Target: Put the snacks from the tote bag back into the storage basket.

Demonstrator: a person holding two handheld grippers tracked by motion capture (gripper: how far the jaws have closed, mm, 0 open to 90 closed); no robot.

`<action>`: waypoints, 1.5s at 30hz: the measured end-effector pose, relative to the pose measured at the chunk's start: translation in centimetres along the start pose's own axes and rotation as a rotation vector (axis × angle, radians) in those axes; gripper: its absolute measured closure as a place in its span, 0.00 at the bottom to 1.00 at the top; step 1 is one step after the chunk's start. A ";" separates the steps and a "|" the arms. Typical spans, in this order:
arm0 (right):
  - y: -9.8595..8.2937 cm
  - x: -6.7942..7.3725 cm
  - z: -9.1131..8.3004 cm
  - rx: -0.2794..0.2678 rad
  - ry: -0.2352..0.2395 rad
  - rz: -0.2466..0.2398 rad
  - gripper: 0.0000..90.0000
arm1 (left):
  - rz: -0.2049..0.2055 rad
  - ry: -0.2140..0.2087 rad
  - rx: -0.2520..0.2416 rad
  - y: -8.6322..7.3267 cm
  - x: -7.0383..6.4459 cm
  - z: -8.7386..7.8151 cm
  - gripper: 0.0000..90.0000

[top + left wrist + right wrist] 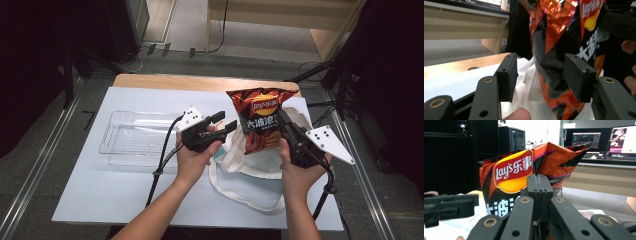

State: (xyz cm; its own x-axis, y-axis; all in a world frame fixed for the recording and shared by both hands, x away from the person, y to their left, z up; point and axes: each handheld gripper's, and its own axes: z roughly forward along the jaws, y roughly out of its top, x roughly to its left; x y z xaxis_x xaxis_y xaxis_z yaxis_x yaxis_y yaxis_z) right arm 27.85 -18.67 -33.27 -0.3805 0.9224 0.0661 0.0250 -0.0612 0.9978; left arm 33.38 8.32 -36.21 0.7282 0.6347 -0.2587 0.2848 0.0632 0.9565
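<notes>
We hold the chip bag (259,120) upright above the tote (240,157), our right gripper (286,125) pinched shut on its edge. Our left gripper (224,122) stands open just beside it, pads (579,75) either side of the foil but not touching. We judge the thin one-edge pinch risky: the slick foil could slip, or the bag could swing and miss the limp tote mouth. Closing the left too hard could crush the chips.
</notes>
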 end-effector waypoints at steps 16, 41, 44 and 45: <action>-0.9 1.5 -0.4 0.025 0.053 -0.010 1.00 | -0.043 -0.022 -0.016 1.4 0.1 0.4 0.44; -2.1 2.9 -0.9 0.051 0.101 -0.070 1.00 | -0.035 -0.020 -0.003 2.2 -0.1 -0.3 0.96; -2.2 3.1 -0.9 0.056 0.110 -0.075 1.00 | -0.033 -0.006 -0.002 2.3 -0.1 -0.5 1.00; -2.2 3.1 -0.9 0.054 0.116 -0.073 0.98 | -0.030 -0.013 -0.004 2.4 -0.1 -0.6 1.00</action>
State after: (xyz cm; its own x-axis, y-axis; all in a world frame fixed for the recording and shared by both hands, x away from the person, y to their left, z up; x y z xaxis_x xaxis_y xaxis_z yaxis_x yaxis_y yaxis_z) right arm 25.77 -16.04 -35.27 -0.4872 0.8733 -0.0041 0.0415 0.0278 0.9988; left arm 33.61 8.82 -33.78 0.7275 0.6220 -0.2895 0.3042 0.0857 0.9487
